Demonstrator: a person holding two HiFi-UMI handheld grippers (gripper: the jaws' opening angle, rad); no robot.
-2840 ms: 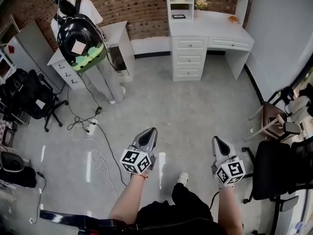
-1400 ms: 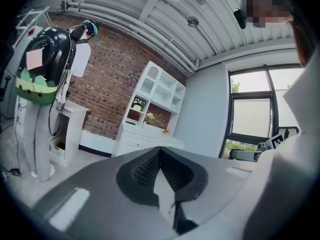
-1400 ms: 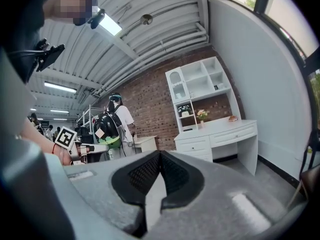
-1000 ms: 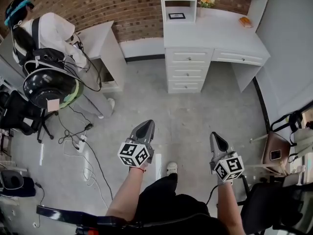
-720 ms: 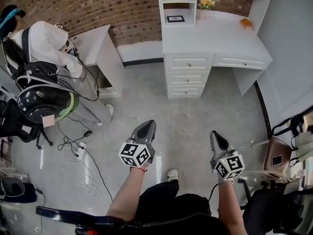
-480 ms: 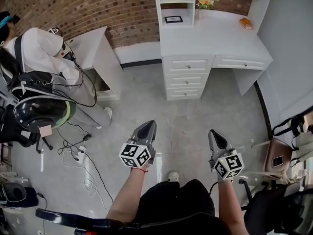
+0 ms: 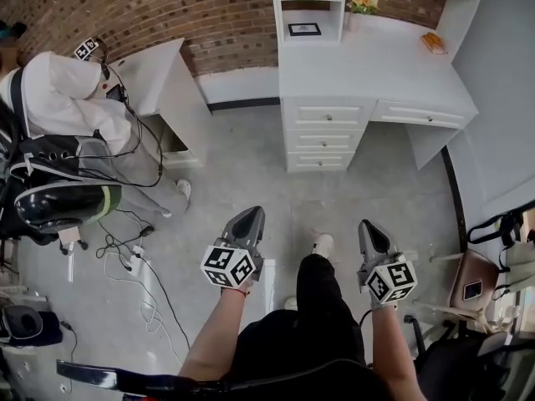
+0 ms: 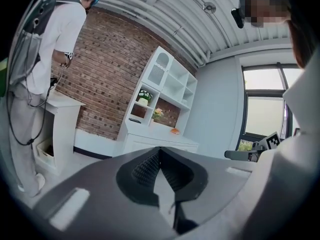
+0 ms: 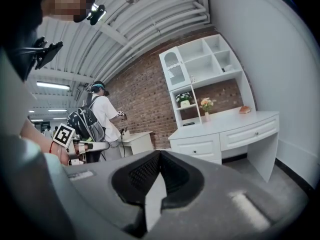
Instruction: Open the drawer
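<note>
White desk drawers (image 7: 324, 137) sit at upper centre, well apart from you. Your left gripper (image 7: 247, 220) and right gripper (image 7: 371, 230) are pressed together, empty. This looks like the approach; next, reach 1 knob (image 9: 195, 152) and spread the jaws.

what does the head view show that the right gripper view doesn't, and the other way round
Only head view: floor cables, the wearer's shoe. Only right gripper view: the ceiling, the top shelves. Both: the white desk with its closed drawers, the brick wall, a second person in white.
</note>
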